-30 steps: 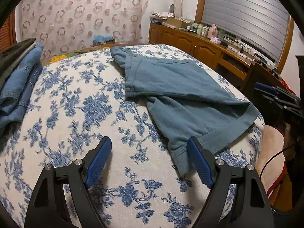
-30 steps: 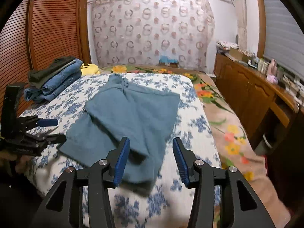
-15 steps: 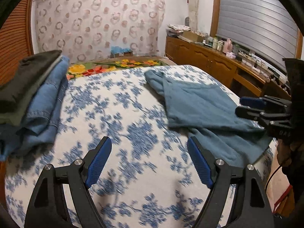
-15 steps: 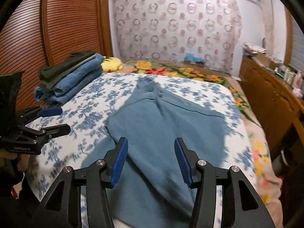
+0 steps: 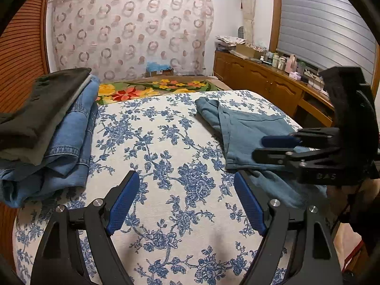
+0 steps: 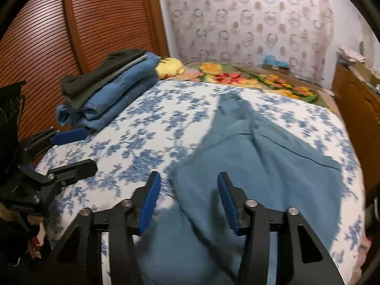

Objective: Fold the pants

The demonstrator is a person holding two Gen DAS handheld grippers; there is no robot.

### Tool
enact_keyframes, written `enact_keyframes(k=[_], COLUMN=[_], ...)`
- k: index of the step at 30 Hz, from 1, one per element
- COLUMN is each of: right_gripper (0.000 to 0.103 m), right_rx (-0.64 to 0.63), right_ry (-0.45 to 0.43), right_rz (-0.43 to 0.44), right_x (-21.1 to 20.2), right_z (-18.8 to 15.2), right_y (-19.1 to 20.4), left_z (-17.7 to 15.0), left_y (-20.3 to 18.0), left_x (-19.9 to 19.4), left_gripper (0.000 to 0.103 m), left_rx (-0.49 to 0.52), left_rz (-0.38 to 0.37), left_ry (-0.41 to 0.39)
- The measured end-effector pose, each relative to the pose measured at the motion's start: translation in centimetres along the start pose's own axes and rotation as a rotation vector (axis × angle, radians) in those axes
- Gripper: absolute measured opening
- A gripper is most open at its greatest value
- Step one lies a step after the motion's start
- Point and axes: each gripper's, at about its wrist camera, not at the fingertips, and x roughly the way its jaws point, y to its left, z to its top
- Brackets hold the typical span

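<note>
Left hand-held gripper [image 5: 185, 201] spread over bedspread [image 5: 166, 142]; right hand-held gripper [image 6: 187, 199] just narrowing, unclamped, above teal pants [image 6: 261, 156].

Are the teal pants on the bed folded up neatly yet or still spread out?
Spread out. The teal pants lie loose and rumpled on the floral bedspread, one layer lapped over another, not squared.

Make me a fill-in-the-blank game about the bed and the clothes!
1. The teal pants lie on a bedcover printed with blue ____.
2. At the far corner sits a stack of folded clothes, and its top piece is ____ in colour.
3. The left gripper has ____ between its fingers.
4. The yellow soft toy lies beside the ____.

Missing words: flowers; black; nothing; stack
</note>
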Motion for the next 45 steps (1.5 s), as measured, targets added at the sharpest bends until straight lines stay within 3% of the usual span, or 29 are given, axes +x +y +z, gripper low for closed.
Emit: enact_keyframes(k=[4, 12, 16, 17, 20, 24, 27, 33, 45], right_gripper=[0.032, 0.032, 0.032, 0.030, 0.009, 0.003, 0.003, 0.003, 0.003], right_rx=[-0.040, -0.062, -0.106, -0.114, -0.123, -0.095, -0.056, 0.002, 0.051], right_ry=[0.014, 0.127, 0.132, 0.133, 0.134, 0.131, 0.077, 0.009, 0.041], right_rz=[0.023, 0.013, -0.015, -0.023, -0.067, -0.039, 0.002, -0.036, -0.181], right_x=[1.3, 5.5, 6.1, 6.1, 6.1, 5.8, 4.4, 1.9, 1.6], right_z=[0.4, 0.2, 0.5, 0.5, 0.6, 0.8, 1.2, 2.2, 2.2], right_y=[0.5, 0.2, 1.0, 1.3, 1.3, 0.7, -0.2, -3.0, -7.2], left_z=[-0.1, -0.3, -0.5, -0.5, -0.5, -0.7, -0.8, -0.7, 0.0], left_y=[0.5, 0.8, 0.8, 0.8, 0.6, 0.4, -0.1, -1.9, -5.5], left_x=[-0.6, -1.1, -1.0, -1.0, -1.0, -0.9, -0.6, 0.3, 3.0], left_gripper=[0.082, 0.082, 0.082, 0.082, 0.082, 0.082, 0.082, 0.082, 0.082], left_rx=[-0.010, -0.017, -0.023, -0.023, -0.020, -0.017, -0.009, 0.026, 0.074], left_rz=[0.000, 0.001, 0.000, 0.000, -0.003, -0.008, -0.018, -0.043, -0.120], left_ry=[-0.010, -0.017, -0.014, -0.013, -0.010, -0.005, 0.004, 0.024, 0.079])
